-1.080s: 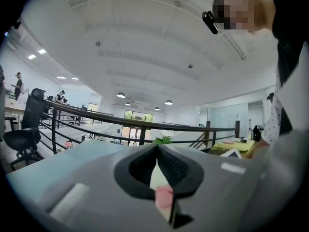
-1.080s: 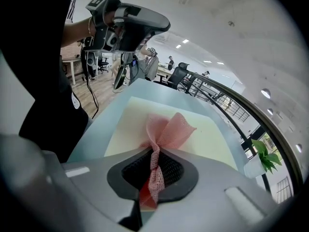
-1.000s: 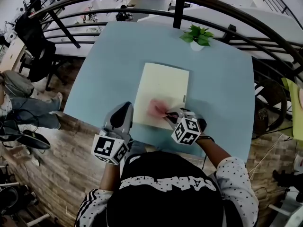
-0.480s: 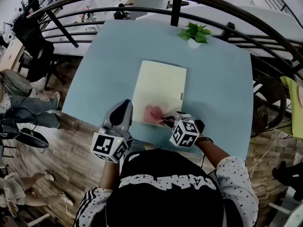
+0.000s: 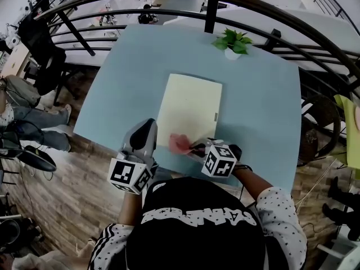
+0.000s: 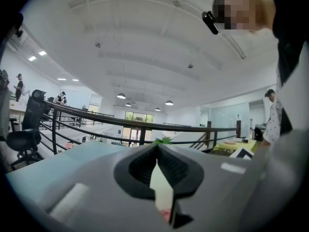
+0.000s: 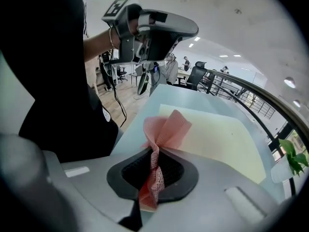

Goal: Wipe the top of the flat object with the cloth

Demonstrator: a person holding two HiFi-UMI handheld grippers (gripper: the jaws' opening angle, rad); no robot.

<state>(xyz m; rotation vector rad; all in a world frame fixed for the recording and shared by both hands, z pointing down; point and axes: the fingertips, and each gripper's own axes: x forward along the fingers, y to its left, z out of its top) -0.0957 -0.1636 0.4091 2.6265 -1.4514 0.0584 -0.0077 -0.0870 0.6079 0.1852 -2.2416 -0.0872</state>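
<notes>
Pale blue counter (image 5: pixel 129 66) carries a pale yellow flat rectangular board (image 5: pixel 191 103), with a small green potted plant (image 5: pixel 232 43) at the counter's 12 o'clock end. Right tongs (image 5: pixel 196 147), forearm reaching in from 5 o'clock and aimed toward 9 o'clock, are clamped on a crumpled pink cloth (image 5: pixel 180 143) at the board's 6 o'clock edge. Left tongs (image 5: pixel 147 126), jaws together on nothing, point to 12 o'clock beside the board's 7 o'clock corner.

Looking steeply down from the head onto the blue table (image 5: pixel 135 72). Riding the left gripper (image 5: pixel 148 125), facing low across the table toward the plant (image 6: pixel 163 140). Riding the right gripper (image 5: pixel 195 147), pointing close over the cream sheet (image 7: pixel 217 134), sharing sheet and plant with both others.
</notes>
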